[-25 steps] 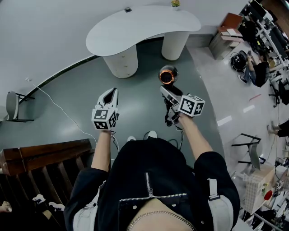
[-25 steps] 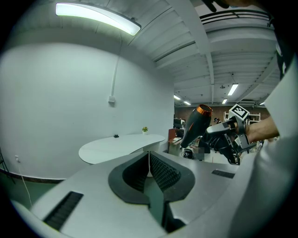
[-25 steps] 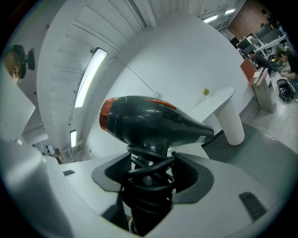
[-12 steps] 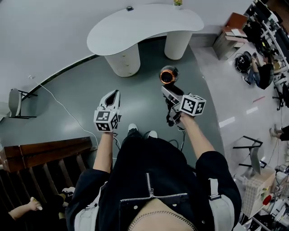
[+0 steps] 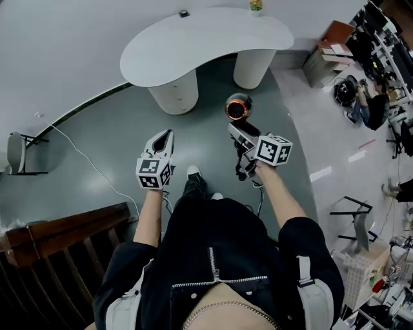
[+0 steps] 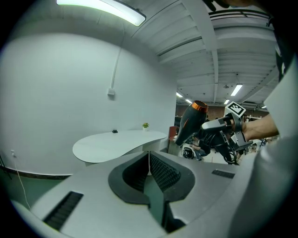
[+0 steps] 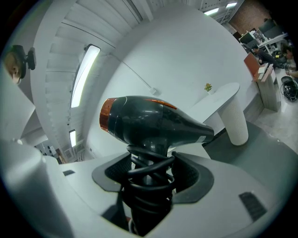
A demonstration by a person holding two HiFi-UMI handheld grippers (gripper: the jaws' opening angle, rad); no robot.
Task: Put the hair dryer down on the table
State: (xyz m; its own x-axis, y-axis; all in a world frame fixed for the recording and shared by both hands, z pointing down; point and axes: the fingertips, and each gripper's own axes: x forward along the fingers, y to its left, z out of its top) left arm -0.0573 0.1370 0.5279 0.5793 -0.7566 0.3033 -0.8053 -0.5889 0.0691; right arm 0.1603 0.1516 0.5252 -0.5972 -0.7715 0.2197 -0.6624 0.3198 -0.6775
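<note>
At centre right of the head view: held in the right gripper [image 5: 240, 134] by the handle, the hair dryer [image 5: 239, 107], barrel uppermost, high over the grey floor [image 5: 116, 142] and well short of the white table [image 5: 193, 45] at the top of the frame. Read the right jaws in the right gripper view as clamped on the handle, with coils of black cord [image 7: 148, 179] wound round it and lying under the pads. Read the left gripper [image 5: 160, 136], centre left, as carrying nothing: jaws brought together at the tips, only floor showing behind them.

Hazards, judged from this position:
- Expect slip or twist in the grip. Cause: round cord coils under the pads, top-heavy barrel above.
- Do not release short of the tabletop. Result: a drop to the floor.
- Set down well inside the curved table edge. Cause: a rounded body, likely to roll.
- Keep clear of the small items at the far edge. Cause: a sweeping approach.
- Watch for coils working loose and snagging the jaws on opening.

Count:
- Hair dryer: one.
- Grippers: two.
- Table: one, on two pedestal legs [image 5: 174, 90].
- Items on the table: two, namely a dark object [image 5: 184, 13] and a potted plant [image 5: 256, 5].
</note>
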